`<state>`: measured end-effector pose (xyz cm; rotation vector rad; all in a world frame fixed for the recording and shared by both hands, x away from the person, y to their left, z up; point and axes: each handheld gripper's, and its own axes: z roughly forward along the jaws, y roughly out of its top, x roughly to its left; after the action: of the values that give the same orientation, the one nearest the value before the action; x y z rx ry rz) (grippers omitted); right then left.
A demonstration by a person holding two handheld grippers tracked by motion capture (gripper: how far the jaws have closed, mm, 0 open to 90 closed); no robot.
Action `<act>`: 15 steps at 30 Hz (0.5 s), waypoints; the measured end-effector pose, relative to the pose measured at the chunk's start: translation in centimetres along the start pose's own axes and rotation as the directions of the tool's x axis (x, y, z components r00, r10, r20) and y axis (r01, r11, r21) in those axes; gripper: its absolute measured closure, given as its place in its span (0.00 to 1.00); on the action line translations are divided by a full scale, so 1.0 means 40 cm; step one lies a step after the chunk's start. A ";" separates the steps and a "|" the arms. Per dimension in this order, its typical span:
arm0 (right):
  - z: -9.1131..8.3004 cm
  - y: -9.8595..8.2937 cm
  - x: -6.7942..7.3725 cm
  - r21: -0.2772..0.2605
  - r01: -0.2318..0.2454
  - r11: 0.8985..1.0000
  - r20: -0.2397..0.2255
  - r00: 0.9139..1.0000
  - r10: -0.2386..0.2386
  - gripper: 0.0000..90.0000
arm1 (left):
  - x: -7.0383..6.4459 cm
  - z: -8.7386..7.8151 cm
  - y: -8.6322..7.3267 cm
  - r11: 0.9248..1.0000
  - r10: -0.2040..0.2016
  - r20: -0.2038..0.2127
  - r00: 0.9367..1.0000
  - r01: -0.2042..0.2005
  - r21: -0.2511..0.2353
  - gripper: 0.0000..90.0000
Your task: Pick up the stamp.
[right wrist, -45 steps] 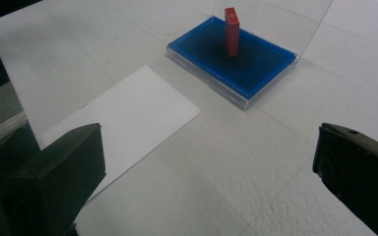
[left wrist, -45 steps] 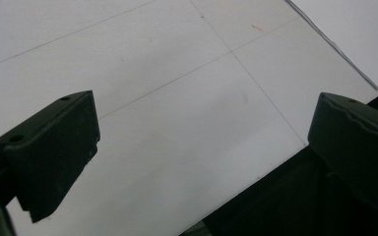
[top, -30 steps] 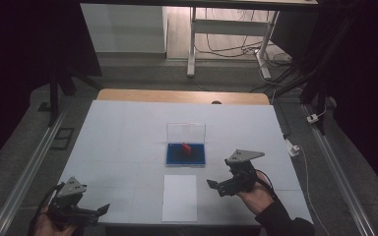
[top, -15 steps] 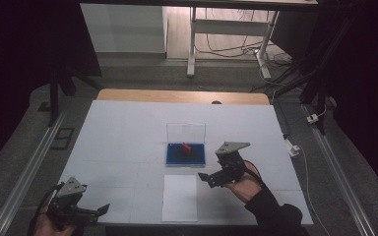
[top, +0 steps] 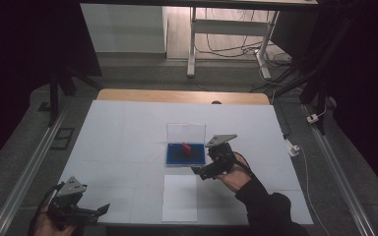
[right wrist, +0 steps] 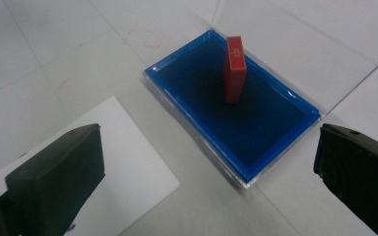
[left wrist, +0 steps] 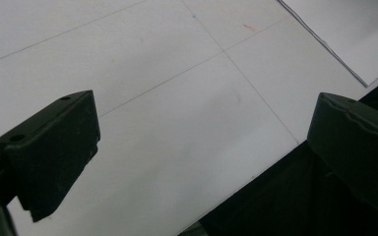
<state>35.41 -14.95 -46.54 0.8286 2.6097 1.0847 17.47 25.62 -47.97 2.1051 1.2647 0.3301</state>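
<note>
A blue-lined tray (top: 177, 156) (right wrist: 275, 152) with a clear upright lid (top: 185, 131) sits mid-table. A small red block (top: 186, 147) (right wrist: 235, 69) stands upright in it. My right gripper (top: 201, 171) (right wrist: 211, 162) hovers open just right of and in front of the tray, jaws spread wide, nothing between them. A white paper sheet (top: 179, 197) (right wrist: 123, 162) lies in front of the tray. My left gripper (top: 96, 210) (left wrist: 202, 147) rests open near the table's front left edge over bare white surface.
The white table top (top: 128, 137) has faint grid lines. A wooden strip (top: 177, 96) runs along its far edge. Metal rails (top: 24, 172) flank both sides. Cables and a table frame (top: 226, 39) lie on the floor beyond.
My right gripper has moved left and forward, from the right side of the table to beside the blue tray. The left gripper has stayed put.
</note>
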 end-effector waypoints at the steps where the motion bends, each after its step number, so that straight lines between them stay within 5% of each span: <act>1: 0.010 0.007 -0.002 0.002 -0.003 1.000 -0.004 1.000 0.003 0.00 | 0.000 0.000 0.000 1.000 0.000 -0.001 1.000 0.000 -0.001 0.00; 15: 0.092 0.050 -0.012 0.023 0.001 1.000 0.019 1.000 -0.002 0.00 | 0.001 -0.001 -0.001 1.000 0.000 0.003 1.000 0.000 -0.003 0.00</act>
<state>38.04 -11.87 -47.77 0.8379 2.6114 1.0423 17.45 25.67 -47.95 2.1018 1.2621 0.3283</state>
